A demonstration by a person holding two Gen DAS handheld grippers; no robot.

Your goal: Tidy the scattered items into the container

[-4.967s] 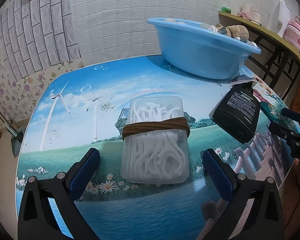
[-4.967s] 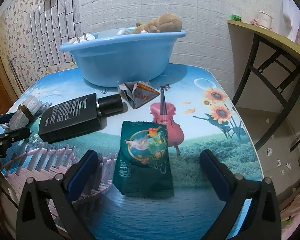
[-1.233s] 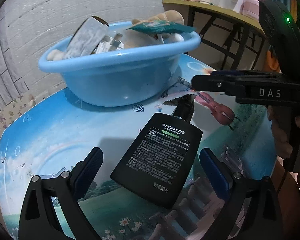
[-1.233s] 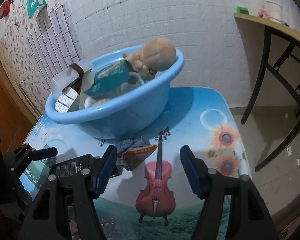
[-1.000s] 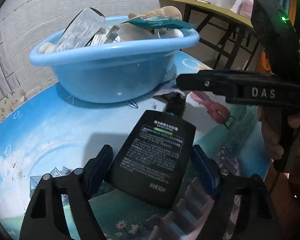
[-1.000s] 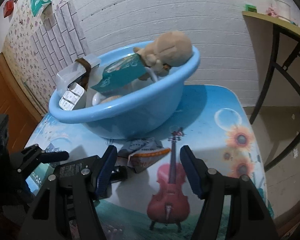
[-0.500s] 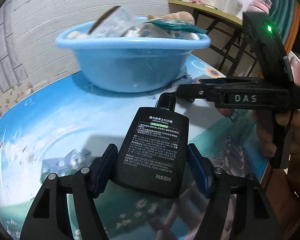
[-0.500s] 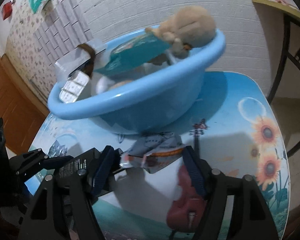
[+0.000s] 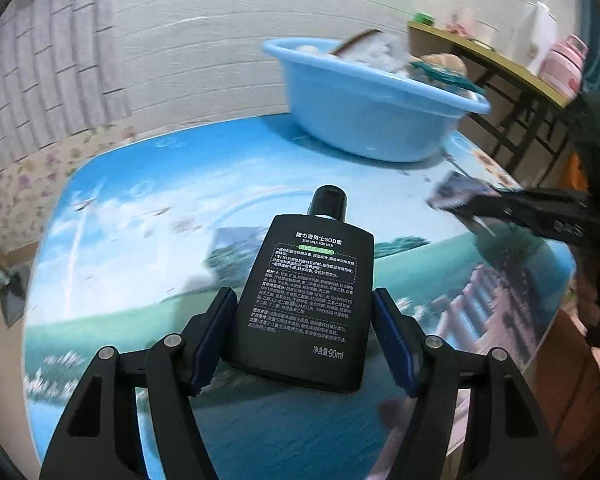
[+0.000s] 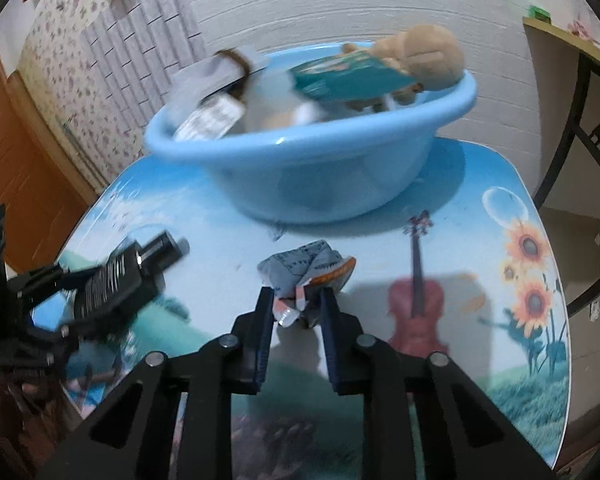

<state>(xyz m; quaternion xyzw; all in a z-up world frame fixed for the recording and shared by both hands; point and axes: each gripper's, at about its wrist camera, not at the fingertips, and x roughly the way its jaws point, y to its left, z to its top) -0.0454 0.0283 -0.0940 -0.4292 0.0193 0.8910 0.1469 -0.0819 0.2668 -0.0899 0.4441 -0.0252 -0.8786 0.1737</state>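
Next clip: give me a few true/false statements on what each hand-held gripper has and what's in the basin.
1. The left hand-held gripper has the black bottle between its fingers. True.
2. The right hand-held gripper holds nothing. False: it pinches a crumpled wrapper.
3. The blue basin is empty. False: a plush toy and a teal packet lie in it.
4. The bottle's cap is on. True.

Surface (image 10: 452, 216): printed scenic top w/ sky, violin, sunflowers, grass; rounded corners.
Basin (image 10: 312, 176): blue plastic, far end nr wall, holds misc. items.
Black bottle (image 9: 306, 304): flat, cap pointing twd basin, mid-surface.
Crumpled wrapper (image 10: 306, 270): grey/orange, in front of basin.
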